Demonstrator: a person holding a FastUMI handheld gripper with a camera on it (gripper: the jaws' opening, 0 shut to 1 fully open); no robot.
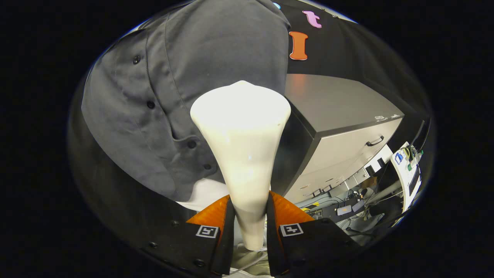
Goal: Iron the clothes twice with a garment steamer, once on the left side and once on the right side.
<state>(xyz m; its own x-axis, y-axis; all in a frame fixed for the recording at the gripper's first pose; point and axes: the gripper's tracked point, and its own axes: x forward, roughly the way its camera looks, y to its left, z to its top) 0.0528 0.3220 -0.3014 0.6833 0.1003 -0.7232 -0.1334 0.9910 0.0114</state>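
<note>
— What is your gripper [249,216] doing?

— Your two fingers are clamped on the narrow handle of the white steamer [242,127], one on each side, pressing it between them.

— Where does the steamer point?

— Its wide head flares out beyond your fingers and sits against the grey shirt [200,69]. The head lies to the side of the row of dark buttons [150,104], over the plain cloth next to the button strip.

— What else is near you?

— A grey cabinet [343,127] with a dark handle stands beside the shirt, with cables [347,208] on the floor past it.
</note>
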